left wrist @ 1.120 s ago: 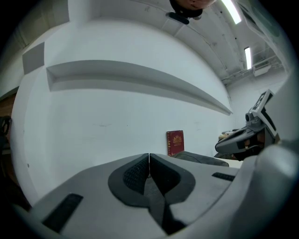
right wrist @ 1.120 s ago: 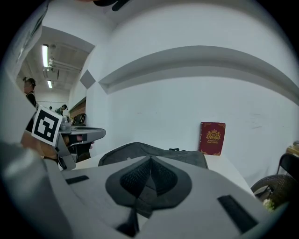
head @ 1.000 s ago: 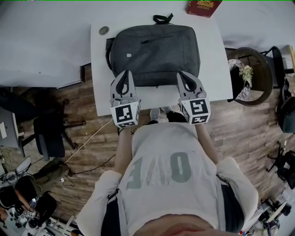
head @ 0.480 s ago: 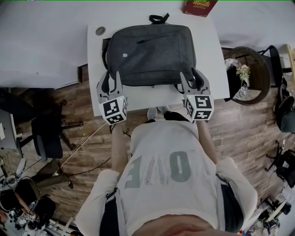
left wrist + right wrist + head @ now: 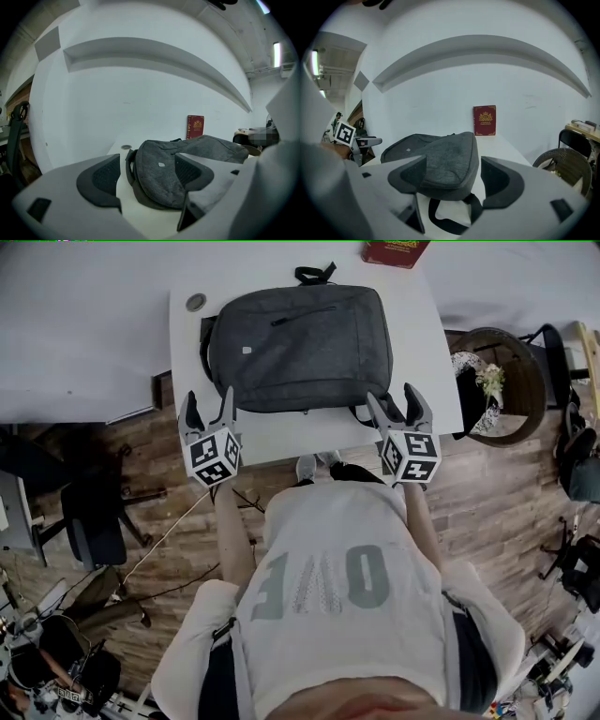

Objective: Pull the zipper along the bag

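Our left gripper (image 5: pixel 208 401) and right gripper (image 5: pixel 394 401), jaws just opened wide and empty, sit just short of the near corners of the bag (image 5: pixel 298 348) on the worktop (image 5: pixel 281 435).

Grey bag (image 5: pixel 298 348) flat on white worktop (image 5: pixel 281 434), carry loop at 12 o'clock. Left gripper (image 5: pixel 207 399) at the bag's 8 o'clock, right gripper (image 5: pixel 394 397) at its 4 o'clock. Both just beside the near corners, jaws wide after just opening, nothing between them. Red book (image 5: pixel 396 251) at 1 o'clock of the bag, small round disc (image 5: pixel 195 302) at 10 o'clock.
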A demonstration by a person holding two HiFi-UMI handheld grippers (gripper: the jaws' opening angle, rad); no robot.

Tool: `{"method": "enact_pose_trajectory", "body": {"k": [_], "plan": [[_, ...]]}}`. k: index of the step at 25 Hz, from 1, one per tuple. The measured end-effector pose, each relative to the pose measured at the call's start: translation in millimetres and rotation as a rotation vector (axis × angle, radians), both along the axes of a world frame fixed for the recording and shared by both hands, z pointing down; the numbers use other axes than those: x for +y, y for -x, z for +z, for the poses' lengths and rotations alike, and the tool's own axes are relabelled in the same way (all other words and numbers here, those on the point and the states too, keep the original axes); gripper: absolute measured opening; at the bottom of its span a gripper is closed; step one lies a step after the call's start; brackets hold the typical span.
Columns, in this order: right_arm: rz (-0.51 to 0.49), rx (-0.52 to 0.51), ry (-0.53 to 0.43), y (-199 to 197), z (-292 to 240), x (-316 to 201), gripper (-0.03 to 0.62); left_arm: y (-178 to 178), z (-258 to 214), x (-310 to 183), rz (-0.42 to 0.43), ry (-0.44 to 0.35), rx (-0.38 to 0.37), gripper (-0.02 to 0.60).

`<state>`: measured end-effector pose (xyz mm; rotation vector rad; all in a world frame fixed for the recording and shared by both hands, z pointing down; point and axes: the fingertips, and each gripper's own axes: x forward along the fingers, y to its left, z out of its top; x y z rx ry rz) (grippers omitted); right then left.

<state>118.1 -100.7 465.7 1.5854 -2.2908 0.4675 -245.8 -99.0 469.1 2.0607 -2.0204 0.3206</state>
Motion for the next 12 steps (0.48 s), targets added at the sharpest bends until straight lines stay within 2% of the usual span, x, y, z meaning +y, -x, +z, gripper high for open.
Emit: {"method": "enact_pose_trajectory", "body": {"k": [5,12], "plan": [[0.041,-0.006,-0.007,-10,-1,-1,0.36,-2,9,5,0.005,0.026,0.009,0.351],[0.006,-0.003,0.02,-6,4,1,0.367,-7,13,4,0.041,0.051,0.038,0.357]]}}
